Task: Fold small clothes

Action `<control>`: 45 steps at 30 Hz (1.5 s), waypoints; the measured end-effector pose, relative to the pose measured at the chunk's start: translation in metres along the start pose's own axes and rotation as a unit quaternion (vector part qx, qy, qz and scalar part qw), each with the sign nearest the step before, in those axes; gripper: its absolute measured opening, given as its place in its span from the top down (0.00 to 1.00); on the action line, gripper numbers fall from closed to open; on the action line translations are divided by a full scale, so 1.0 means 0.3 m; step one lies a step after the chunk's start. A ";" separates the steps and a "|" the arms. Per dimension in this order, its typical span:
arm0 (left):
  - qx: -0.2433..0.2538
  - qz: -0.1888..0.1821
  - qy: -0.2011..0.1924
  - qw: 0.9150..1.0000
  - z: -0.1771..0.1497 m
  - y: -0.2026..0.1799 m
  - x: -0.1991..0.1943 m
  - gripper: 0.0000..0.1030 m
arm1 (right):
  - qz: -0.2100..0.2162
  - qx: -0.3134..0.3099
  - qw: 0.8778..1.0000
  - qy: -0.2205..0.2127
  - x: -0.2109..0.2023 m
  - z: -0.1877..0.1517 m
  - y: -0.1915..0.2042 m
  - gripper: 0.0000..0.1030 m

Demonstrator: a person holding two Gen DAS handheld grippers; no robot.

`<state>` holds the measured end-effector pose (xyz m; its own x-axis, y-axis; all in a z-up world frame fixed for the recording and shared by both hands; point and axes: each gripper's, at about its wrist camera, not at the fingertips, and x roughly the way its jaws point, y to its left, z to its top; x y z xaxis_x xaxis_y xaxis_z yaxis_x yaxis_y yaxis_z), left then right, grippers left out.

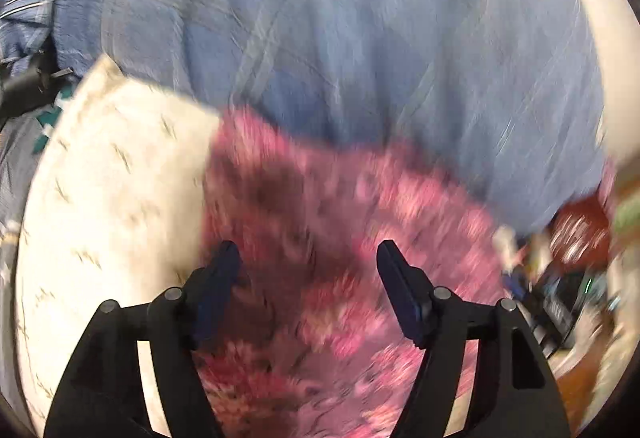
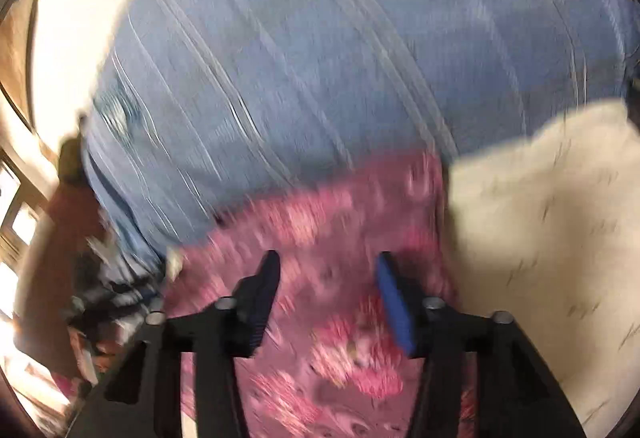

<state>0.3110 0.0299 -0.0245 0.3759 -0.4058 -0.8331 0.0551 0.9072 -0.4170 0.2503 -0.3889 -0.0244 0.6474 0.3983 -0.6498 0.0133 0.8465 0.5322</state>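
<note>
Grippers: we count two, one per hand, and each camera shows only its own.
Left gripper [image 1: 308,250]: we see its two dark fingers [image 1: 218,278] spread wide apart, with nothing between them; the pink cloth shows through the gap below.
Right gripper [image 2: 326,260]: we see its fingers [image 2: 394,302] also apart, holding nothing; one pad looks blue, the other dark.
Garments: we count two small pieces, one pink and one cream.
Pink floral garment [image 1: 320,222]: it lies on the bed directly under both grippers, filling the lower middle of each view [image 2: 320,230]; the blur keeps us from telling whether it is flat or already folded.
Cream printed garment [image 1: 116,182]: it lies just beside the pink one, touching its edge or slightly under it, we cannot tell which; it shows on the left in the left wrist view and on the right in the right wrist view [image 2: 552,222]. Small dark marks dot its surface.
Blue bedcover [image 1: 360,50]: one, with thin pale stripes, carrying both garments and filling the upper part of both views [image 2: 320,58].
Clutter: at the bed's edge we see a jumble of small things [image 1: 560,278], red and dark, too smeared to name or count; the same pile shows in the right wrist view [image 2: 104,278].
In the way: we see nothing lying over the pink garment.
Sharpness: both views are smeared.
</note>
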 end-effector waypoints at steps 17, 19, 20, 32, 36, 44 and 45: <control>-0.116 -0.066 0.039 0.990 -0.380 0.101 -0.218 0.31 | -0.072 0.116 0.991 -0.014 -0.334 -0.339 -0.125 0.41; -0.137 -0.089 0.034 0.986 -0.455 0.100 -0.219 0.31 | -0.060 0.145 0.988 -0.001 -0.343 -0.394 -0.162 0.41; -0.142 -0.096 0.035 0.985 -0.472 0.081 -0.203 0.31 | -0.052 0.156 0.986 0.002 -0.319 -0.415 -0.159 0.41; -0.179 -0.117 0.001 0.977 -0.391 0.055 -0.101 0.19 | 0.021 0.185 0.981 -0.048 -0.170 -0.358 -0.107 0.41; -0.201 -0.137 -0.015 0.970 -0.314 0.063 -0.075 0.24 | 0.020 0.171 0.983 -0.065 -0.115 -0.311 -0.092 0.73; -0.142 -0.070 -0.078 0.984 -0.263 0.005 -0.163 0.92 | 0.070 0.151 0.983 -0.083 -0.159 -0.228 -0.052 0.92; -0.128 -0.058 -0.090 0.986 -0.269 -0.017 -0.186 0.92 | 0.080 0.142 0.983 -0.088 -0.184 -0.218 -0.032 0.92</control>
<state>0.2151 0.0389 -0.0054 0.5398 -0.4587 -0.7058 -0.1197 0.7881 -0.6037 0.1647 -0.3959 -0.0290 0.7803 0.4292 -0.4548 0.0963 0.6361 0.7656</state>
